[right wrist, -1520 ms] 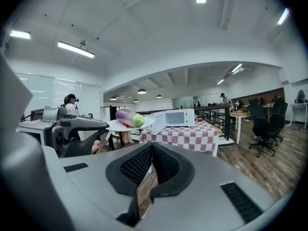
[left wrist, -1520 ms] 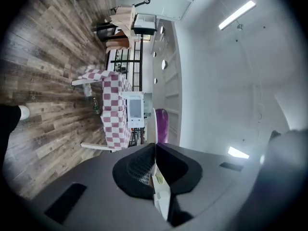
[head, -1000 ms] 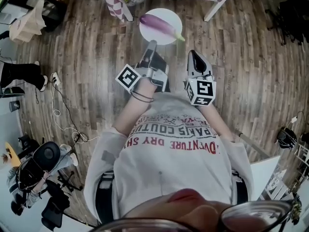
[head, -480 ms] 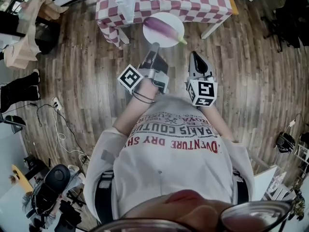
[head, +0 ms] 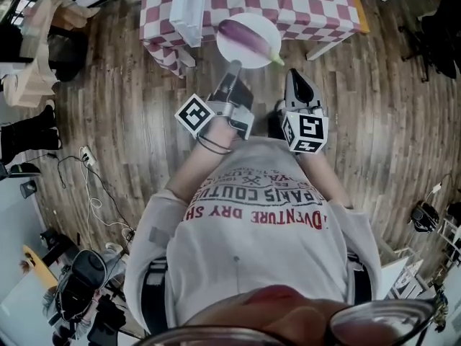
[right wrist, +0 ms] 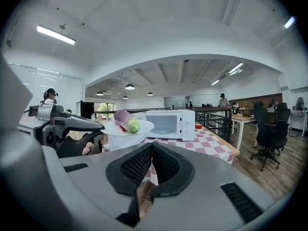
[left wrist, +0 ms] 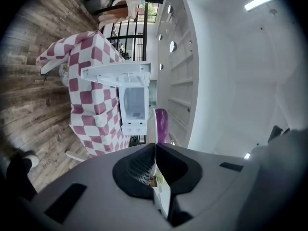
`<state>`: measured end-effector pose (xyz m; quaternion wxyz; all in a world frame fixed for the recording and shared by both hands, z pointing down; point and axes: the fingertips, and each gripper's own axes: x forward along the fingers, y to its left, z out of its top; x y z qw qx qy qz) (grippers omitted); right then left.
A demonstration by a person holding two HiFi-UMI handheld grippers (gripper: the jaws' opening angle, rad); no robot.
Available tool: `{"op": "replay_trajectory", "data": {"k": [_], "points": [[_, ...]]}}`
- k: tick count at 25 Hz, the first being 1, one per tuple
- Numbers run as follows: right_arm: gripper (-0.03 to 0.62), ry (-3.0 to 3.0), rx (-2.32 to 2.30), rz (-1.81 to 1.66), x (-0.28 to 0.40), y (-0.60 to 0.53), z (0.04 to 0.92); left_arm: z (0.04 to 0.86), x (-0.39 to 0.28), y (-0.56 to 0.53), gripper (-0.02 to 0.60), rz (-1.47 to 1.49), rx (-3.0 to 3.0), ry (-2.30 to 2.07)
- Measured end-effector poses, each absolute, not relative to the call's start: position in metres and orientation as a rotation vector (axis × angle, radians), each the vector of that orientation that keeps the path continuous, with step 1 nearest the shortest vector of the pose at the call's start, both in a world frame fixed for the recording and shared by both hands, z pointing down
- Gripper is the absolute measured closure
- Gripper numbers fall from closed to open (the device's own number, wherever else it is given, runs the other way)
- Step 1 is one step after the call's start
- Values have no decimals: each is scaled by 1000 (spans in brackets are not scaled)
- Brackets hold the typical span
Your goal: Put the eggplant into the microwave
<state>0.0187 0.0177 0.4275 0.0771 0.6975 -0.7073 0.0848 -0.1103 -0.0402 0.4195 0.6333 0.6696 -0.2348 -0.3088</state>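
A purple eggplant [head: 248, 34] with a green stem end lies on a white plate [head: 241, 55]. My left gripper [head: 234, 69] is shut on the plate's near rim and holds it level just before the table. In the left gripper view the plate rim [left wrist: 152, 129] stands edge-on between the jaws, with the eggplant [left wrist: 161, 121] beyond it. The white microwave [head: 189, 9] stands on the red-and-white checkered table [head: 302, 2]; its door looks open in the left gripper view. My right gripper [head: 294, 74] is beside the plate, shut and empty. The right gripper view shows the eggplant [right wrist: 125, 121] and the microwave [right wrist: 168, 124].
Table legs [head: 323, 45] reach down to the wooden floor. Cables [head: 86, 171] and a person's black boots [head: 29, 132] are at the left. A small red thing [right wrist: 198, 126] sits on the table by the microwave. Office chairs [right wrist: 269, 129] stand further right.
The table and microwave have come closer in the head view. Both grippers have moved forward together, the left still holding the plate with the eggplant.
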Motion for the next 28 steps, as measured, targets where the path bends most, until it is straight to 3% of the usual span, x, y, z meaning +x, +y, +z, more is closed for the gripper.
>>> {"op": "replay_trajectory", "data": {"k": [21, 28], "points": [[568, -2322, 1912, 181, 179, -224, 427, 443, 22, -249, 551, -878, 1462, -760], [568, -2348, 1825, 239, 198, -284, 449, 463, 41, -299, 551, -885, 1410, -845]]}}
